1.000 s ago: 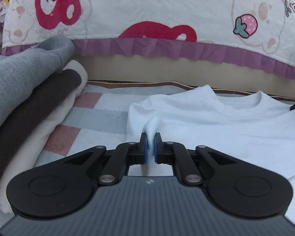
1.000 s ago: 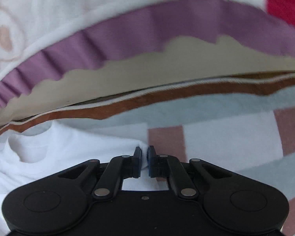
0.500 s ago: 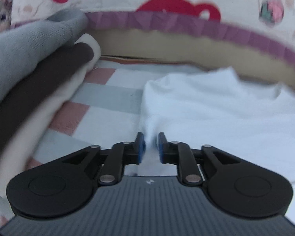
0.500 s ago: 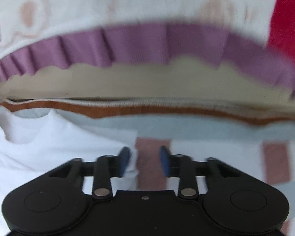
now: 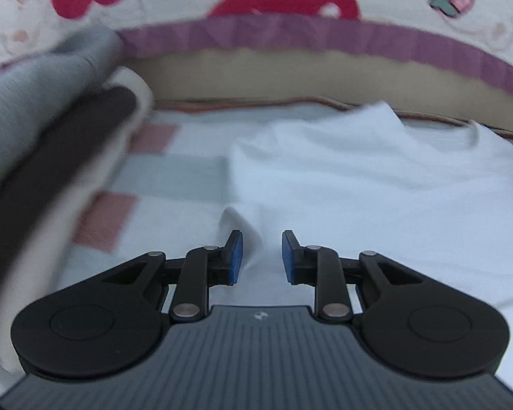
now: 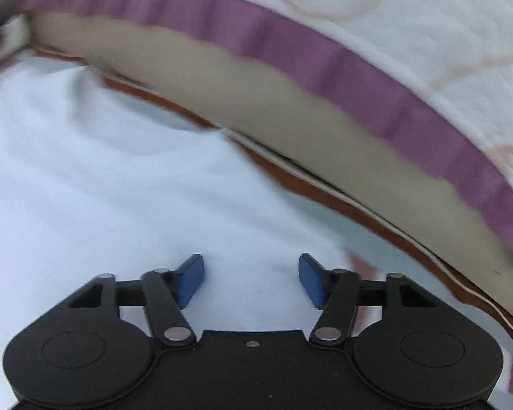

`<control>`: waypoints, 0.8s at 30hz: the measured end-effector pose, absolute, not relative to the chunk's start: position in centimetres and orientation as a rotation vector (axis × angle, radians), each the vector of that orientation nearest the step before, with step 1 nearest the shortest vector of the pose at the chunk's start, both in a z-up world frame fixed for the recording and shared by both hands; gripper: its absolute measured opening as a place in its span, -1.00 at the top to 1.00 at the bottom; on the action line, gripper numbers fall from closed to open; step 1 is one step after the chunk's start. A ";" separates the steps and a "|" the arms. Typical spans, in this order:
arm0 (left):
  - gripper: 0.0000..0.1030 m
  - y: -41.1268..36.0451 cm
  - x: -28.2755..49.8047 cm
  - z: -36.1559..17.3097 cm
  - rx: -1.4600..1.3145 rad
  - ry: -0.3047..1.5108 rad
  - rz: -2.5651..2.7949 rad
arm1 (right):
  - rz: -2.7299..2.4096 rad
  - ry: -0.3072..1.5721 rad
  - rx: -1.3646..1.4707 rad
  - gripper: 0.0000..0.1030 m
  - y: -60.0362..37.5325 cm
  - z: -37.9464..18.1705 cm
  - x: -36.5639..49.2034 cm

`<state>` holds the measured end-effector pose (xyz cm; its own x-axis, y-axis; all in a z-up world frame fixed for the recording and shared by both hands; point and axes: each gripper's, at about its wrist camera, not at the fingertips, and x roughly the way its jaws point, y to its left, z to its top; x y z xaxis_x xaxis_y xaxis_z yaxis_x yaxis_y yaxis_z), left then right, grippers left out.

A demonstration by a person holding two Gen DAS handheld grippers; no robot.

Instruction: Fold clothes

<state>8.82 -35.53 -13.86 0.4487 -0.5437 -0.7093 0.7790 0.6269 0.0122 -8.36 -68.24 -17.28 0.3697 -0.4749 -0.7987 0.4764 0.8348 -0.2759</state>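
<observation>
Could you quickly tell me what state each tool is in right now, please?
Left tool: open, holding nothing; a raised fold of the white T-shirt lies by its left finger.
Right tool: open wide, empty, over the T-shirt.

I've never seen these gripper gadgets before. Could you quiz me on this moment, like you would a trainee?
1. True or false: the left gripper is clamped on the white T-shirt.
2. What lies to the left of the T-shirt? A) a stack of folded clothes B) a laundry basket C) a pair of shoes
3. Fill in: the right gripper hangs with its jaws ____ above the shirt.

Key: 1 false, its jaws are apart; 2 A; 3 open.
</observation>
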 end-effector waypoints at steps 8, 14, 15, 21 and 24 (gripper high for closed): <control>0.22 -40.8 9.2 -12.6 0.370 0.662 -1.065 | -0.385 0.889 0.042 -0.15 -70.5 -13.8 -5.5; 0.24 -45.2 10.3 -14.0 0.273 0.820 -1.082 | -0.368 0.948 0.038 -0.22 -70.9 -17.6 -1.8; 0.24 -45.4 10.1 -13.9 0.264 0.816 -1.090 | -0.361 0.911 0.083 0.10 -71.1 -17.7 -2.0; 0.24 -46.4 10.3 -15.1 0.346 0.804 -1.054 | -0.362 0.762 0.087 0.91 -70.0 -14.8 -4.5; 0.27 -48.2 11.6 -16.6 0.435 0.861 -1.005 | -0.402 0.767 0.094 0.93 -70.8 -15.3 -5.3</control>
<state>11.59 -48.22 -16.64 0.2571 -0.5513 -0.7937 0.8688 0.4916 -0.0600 -5.27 -70.80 -15.26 0.6483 -0.3196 -0.6910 0.3870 0.9200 -0.0625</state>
